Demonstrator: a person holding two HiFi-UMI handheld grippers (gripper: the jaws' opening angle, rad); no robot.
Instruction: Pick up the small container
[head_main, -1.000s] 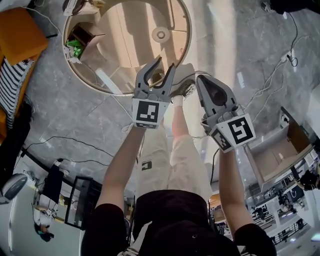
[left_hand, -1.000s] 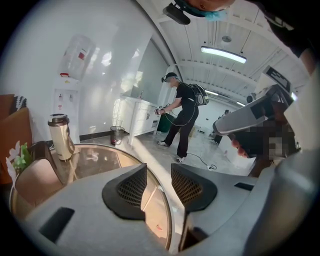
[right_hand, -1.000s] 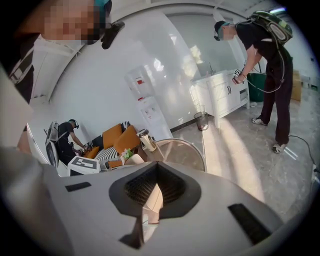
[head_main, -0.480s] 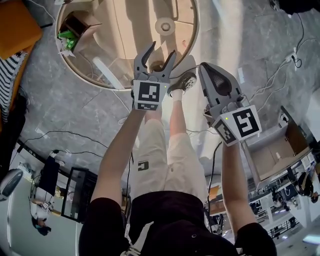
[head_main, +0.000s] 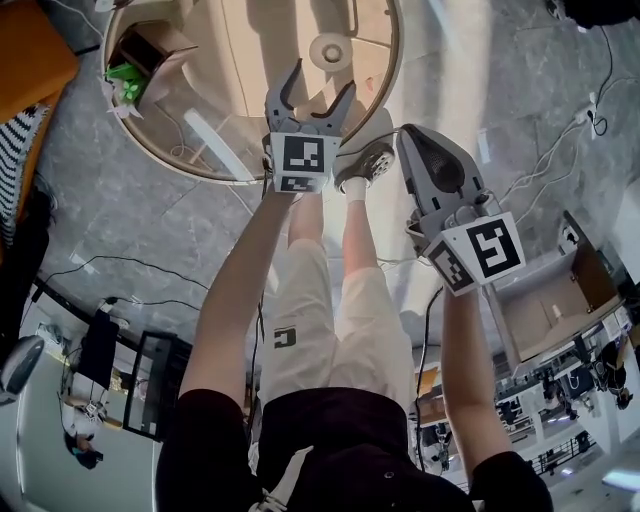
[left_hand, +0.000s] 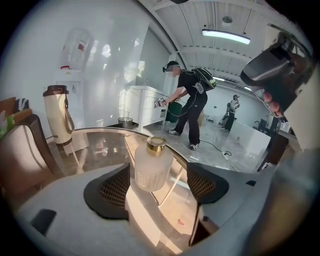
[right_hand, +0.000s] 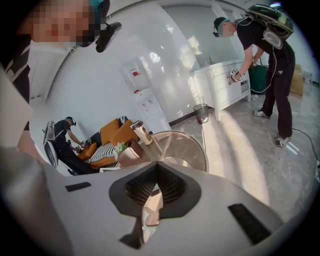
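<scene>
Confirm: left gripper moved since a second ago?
Yes: left gripper advanced farther over the glass table toward the frosted bottle; its jaws have just been opening, bottle between them, ungripped.

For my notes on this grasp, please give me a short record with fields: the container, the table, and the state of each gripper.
container: frosted, gold-capped bottle, upright on the table
table: round, glass top
left gripper: jaws have just been opening, now wide apart; bottle shows in the gap, not gripped
right gripper: jaws together, nothing held
</scene>
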